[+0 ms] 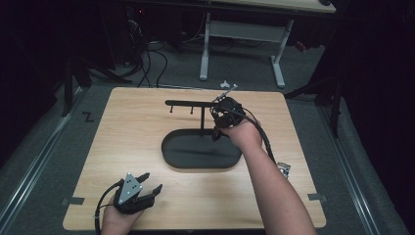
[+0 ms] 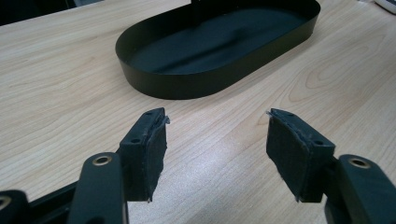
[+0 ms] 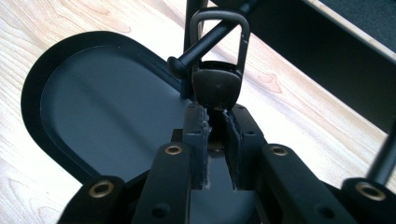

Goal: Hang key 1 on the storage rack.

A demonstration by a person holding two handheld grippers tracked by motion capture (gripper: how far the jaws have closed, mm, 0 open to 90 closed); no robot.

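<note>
My right gripper (image 3: 215, 114) pinches a small dark clip (image 3: 217, 84), its loop around a peg (image 3: 205, 44) of the black stand (image 1: 201, 117), over the black tray (image 1: 200, 152). My left gripper (image 2: 215, 140) rests wide open and holds nothing, low on the bench (image 1: 137, 142).

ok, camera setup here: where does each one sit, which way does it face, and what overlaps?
High view: above the person's side, facing forward and down on the wooden table; both forearms show, each with a hand-held gripper.
Left gripper view: rides the left hand-held gripper, low over the table, facing the oval black tray; its jaws stand open.
Right gripper view: rides the right hand-held gripper, looking down at a clip hooked over the stand's peg.
Shared: all three see the tray.
</note>
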